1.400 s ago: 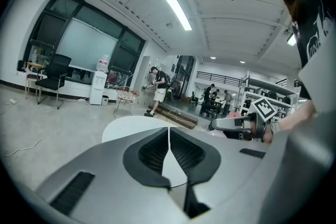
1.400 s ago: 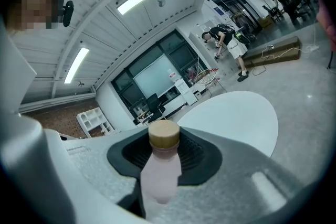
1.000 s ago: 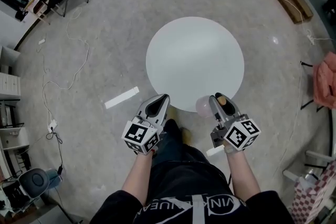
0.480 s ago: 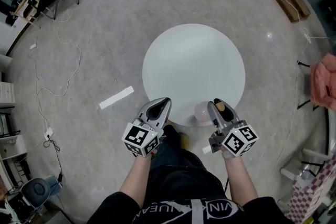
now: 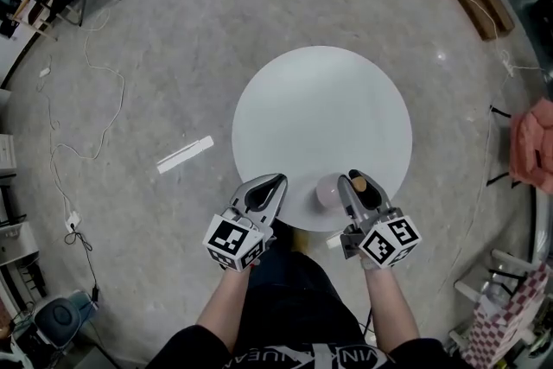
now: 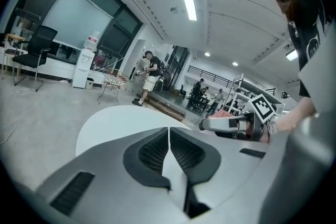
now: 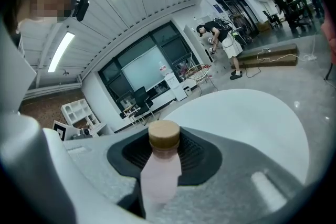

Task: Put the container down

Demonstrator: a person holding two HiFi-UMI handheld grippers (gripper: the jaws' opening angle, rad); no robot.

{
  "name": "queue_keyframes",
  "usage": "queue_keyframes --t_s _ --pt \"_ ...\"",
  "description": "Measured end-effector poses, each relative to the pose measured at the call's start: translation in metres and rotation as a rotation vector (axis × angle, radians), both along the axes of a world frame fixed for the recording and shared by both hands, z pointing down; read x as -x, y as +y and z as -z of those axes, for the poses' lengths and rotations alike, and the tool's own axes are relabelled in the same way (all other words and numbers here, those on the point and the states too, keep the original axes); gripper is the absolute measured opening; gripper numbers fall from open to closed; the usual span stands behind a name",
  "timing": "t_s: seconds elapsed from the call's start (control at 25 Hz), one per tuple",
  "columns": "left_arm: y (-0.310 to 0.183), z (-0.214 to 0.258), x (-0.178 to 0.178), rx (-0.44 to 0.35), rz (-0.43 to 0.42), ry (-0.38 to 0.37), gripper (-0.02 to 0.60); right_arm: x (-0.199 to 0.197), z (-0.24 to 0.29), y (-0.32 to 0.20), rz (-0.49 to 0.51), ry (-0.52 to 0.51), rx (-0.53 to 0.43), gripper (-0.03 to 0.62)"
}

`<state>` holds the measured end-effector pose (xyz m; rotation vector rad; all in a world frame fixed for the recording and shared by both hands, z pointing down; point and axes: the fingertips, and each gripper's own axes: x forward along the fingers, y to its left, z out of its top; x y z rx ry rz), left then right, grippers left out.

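Grey concrete floor surrounds a round white counter (image 5: 320, 108). At its near edge, the right gripper (image 5: 352, 182) pinches a pale pink container (image 7: 159, 168) with a tan cap between its dark pads, cap pointing away from the hand. Whether the container touches the counter cannot be told. The left gripper (image 6: 169, 134), just beside it, has its jaws pressed together on nothing.

Grippers: two, left gripper (image 5: 276, 179) and right gripper (image 5: 357, 180). Bottle (image 7: 159, 168): one. Table (image 5: 321, 112): one. Floor strip (image 5: 185, 154): one. Pink cloth (image 5: 532, 143): one.
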<state>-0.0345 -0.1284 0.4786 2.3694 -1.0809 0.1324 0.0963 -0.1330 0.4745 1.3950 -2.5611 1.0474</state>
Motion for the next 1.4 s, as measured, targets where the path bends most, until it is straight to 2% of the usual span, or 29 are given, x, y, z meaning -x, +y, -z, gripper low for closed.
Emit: queue_keyframes --t_s 0.4,0.8,1.4 --pt "-0.019 -0.025 -0.003 0.012 -0.038 -0.014 0.015 0.017 -0.019 -0.028 0.047 0.055 -0.013 0.127" --pt "-0.032 -0.035 -0.018 0.035 -0.105 -0.003 0.015 0.024 -0.033 -0.055 0.032 0.075 -0.008 0.127" --pt "-0.053 -0.043 -0.014 0.042 -0.098 0.017 0.015 0.027 -0.043 -0.087 0.04 0.17 -0.049 0.127"
